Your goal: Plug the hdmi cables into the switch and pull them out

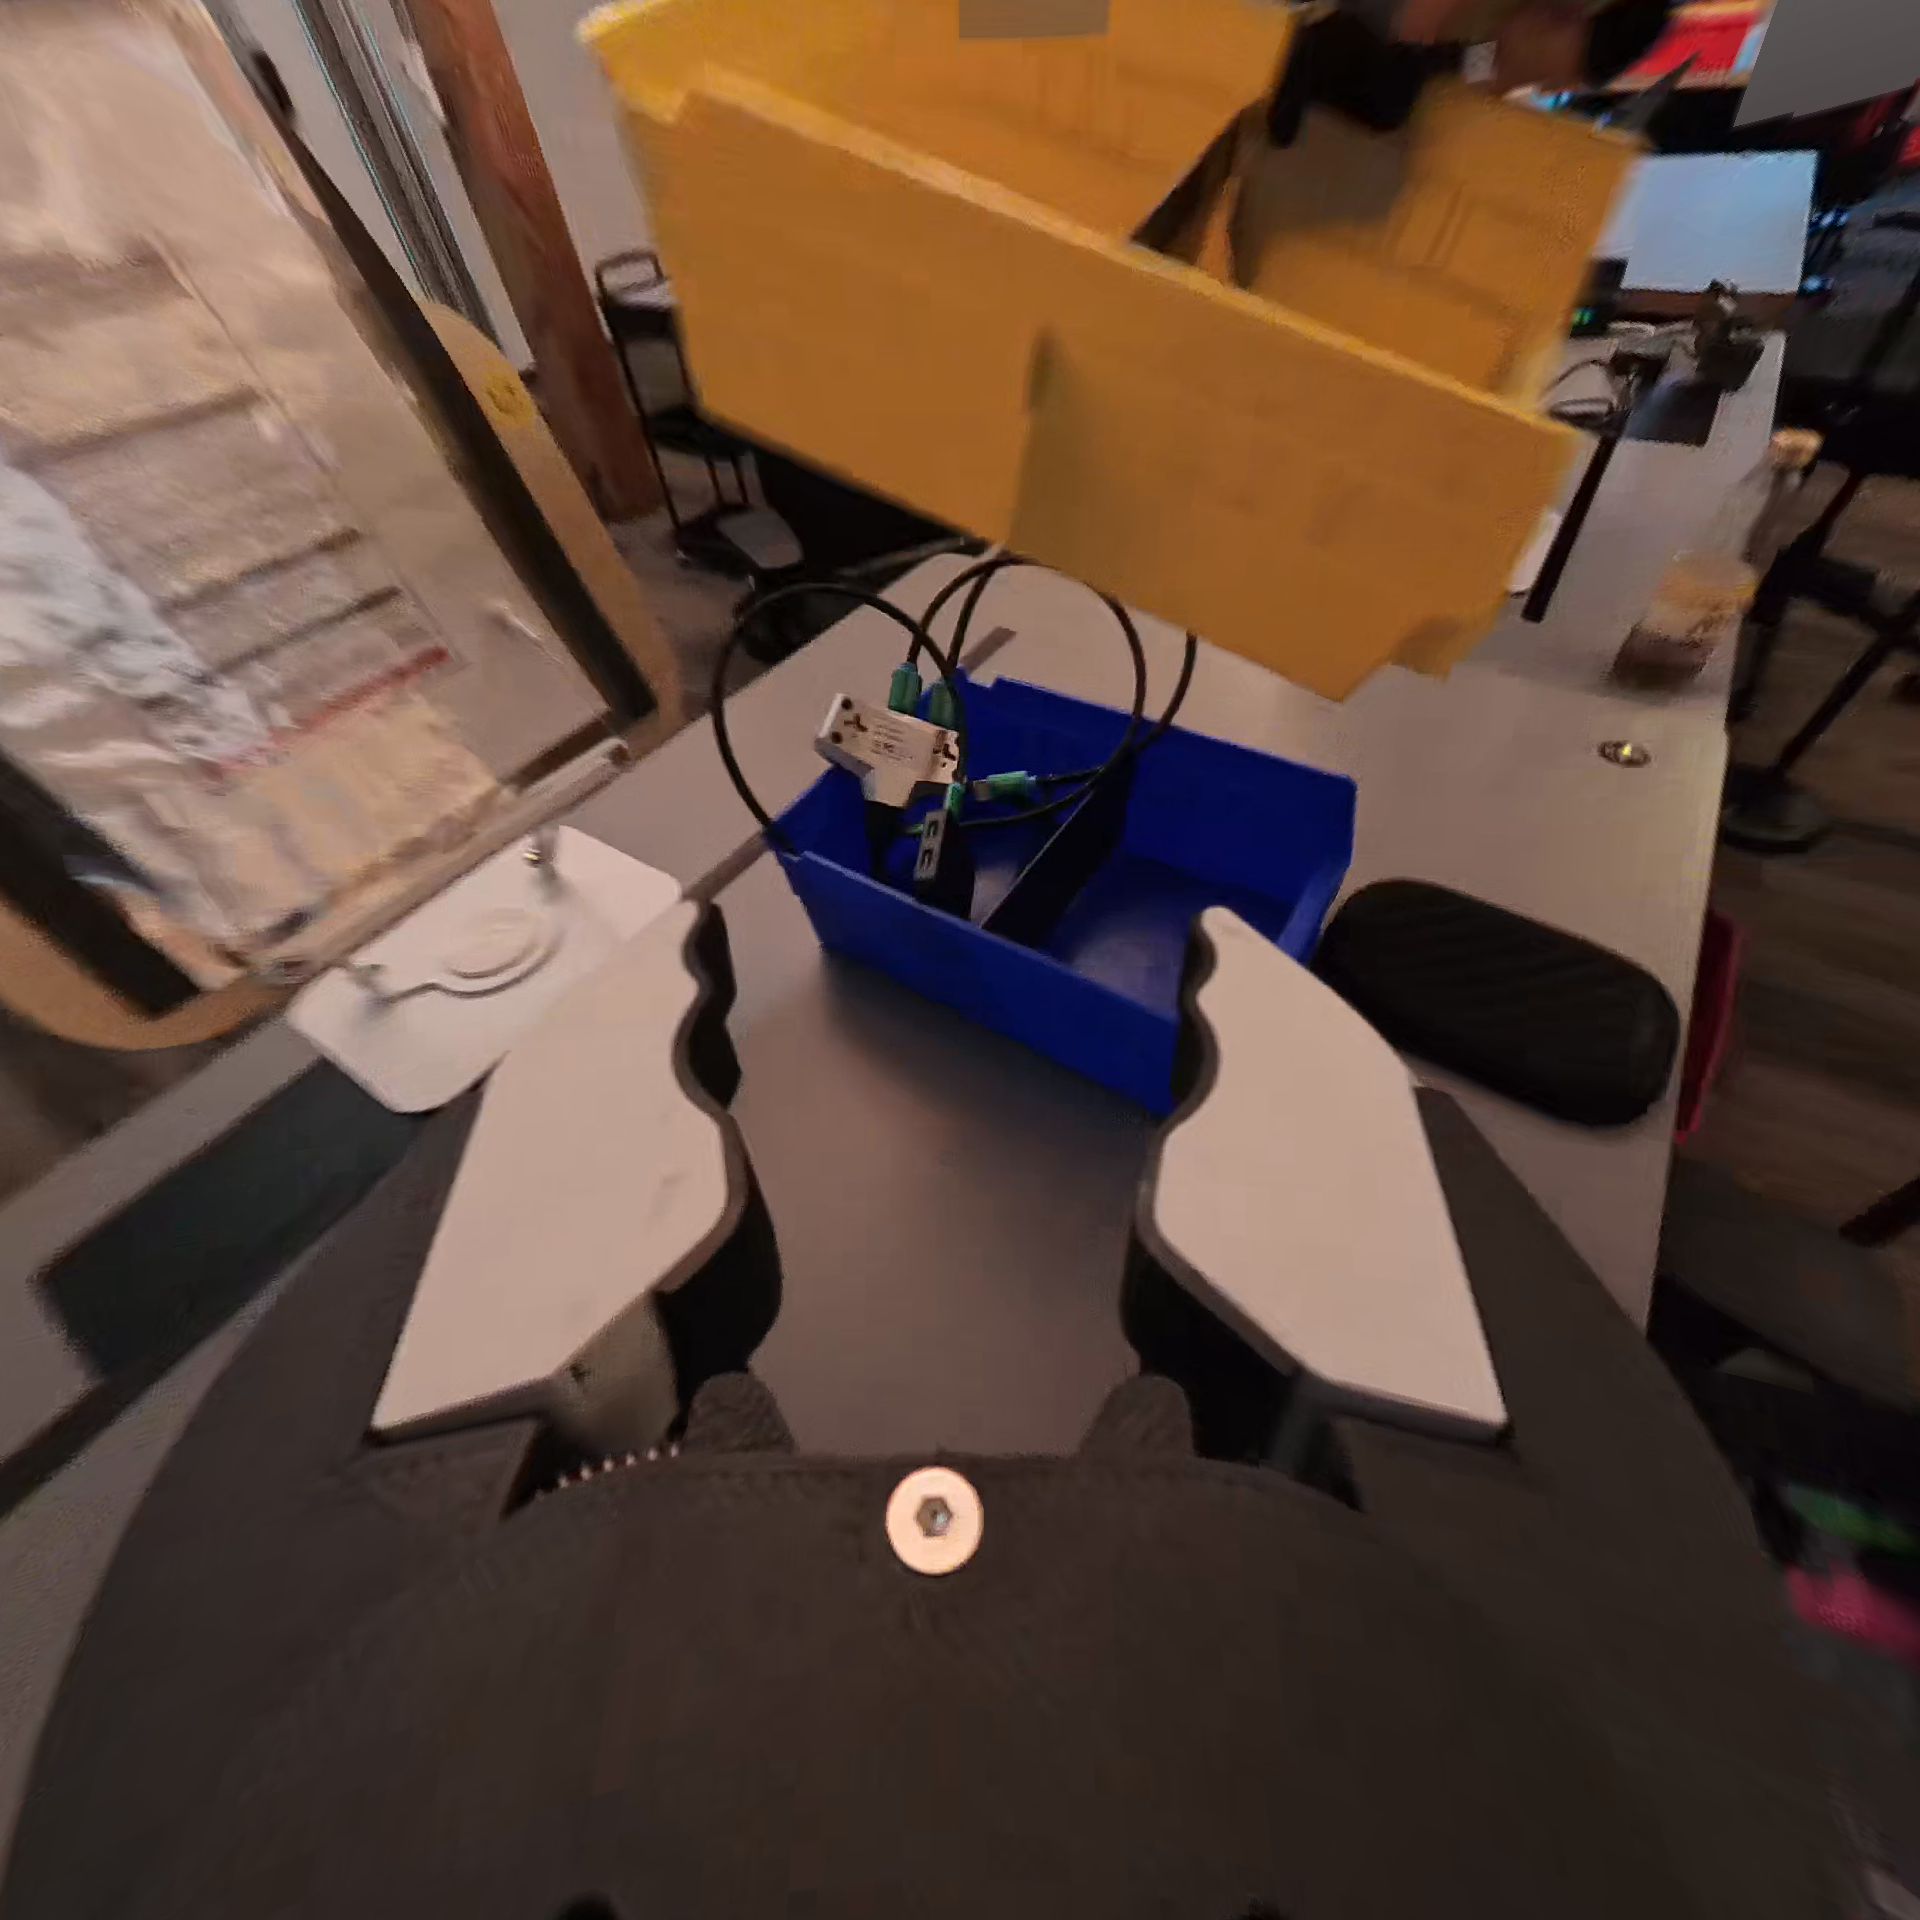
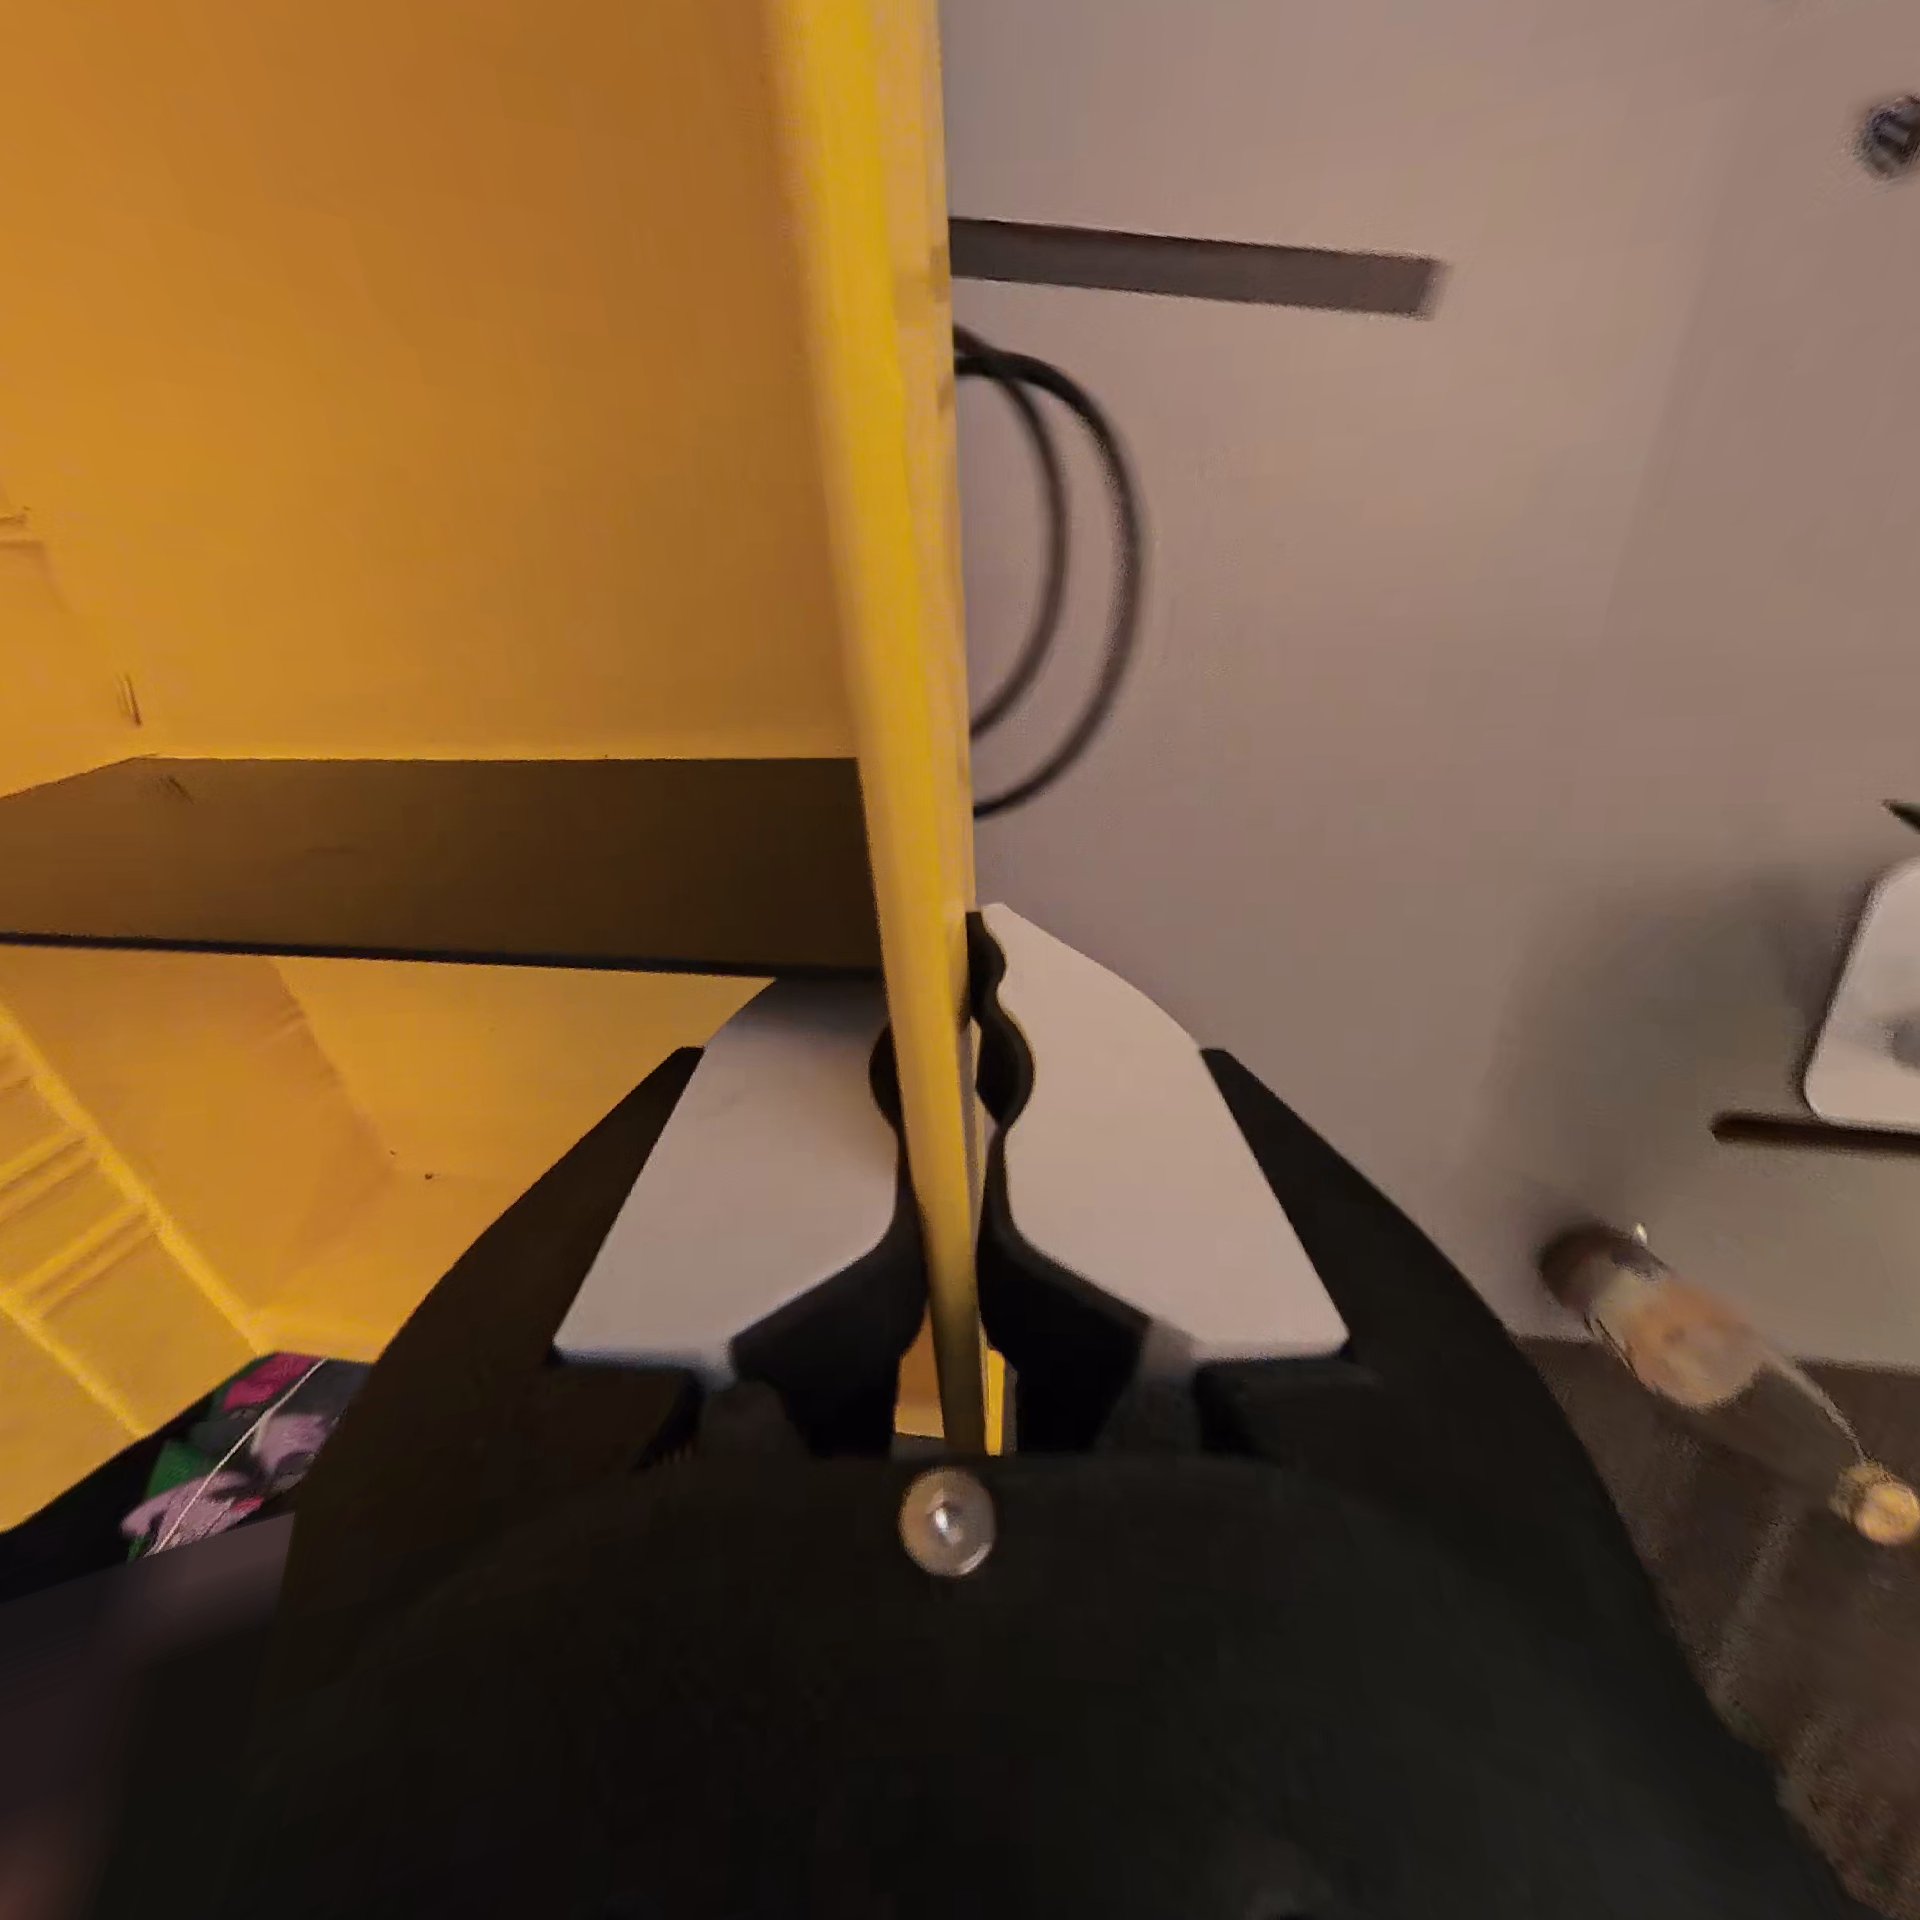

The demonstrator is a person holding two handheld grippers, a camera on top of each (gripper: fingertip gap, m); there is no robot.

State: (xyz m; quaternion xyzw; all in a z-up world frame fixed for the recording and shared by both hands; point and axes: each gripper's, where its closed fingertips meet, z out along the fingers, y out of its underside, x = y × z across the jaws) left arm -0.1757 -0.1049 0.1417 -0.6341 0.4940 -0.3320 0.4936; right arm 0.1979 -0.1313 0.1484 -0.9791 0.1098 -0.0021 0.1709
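Note:
A blue bin stands on the grey table. A silver HDMI switch leans in its left compartment, with black cables with green plugs looping above it. My left gripper is open and empty, just short of the bin. My right gripper is shut on the side wall of a yellow bin, held in the air. That yellow bin hangs above and behind the blue bin in the left wrist view. Black cable loops show beside its wall.
A black oval pad lies right of the blue bin. A white stand holding a clear panel is at the left. A jar stands at the far right of the table. The table edge runs along the right.

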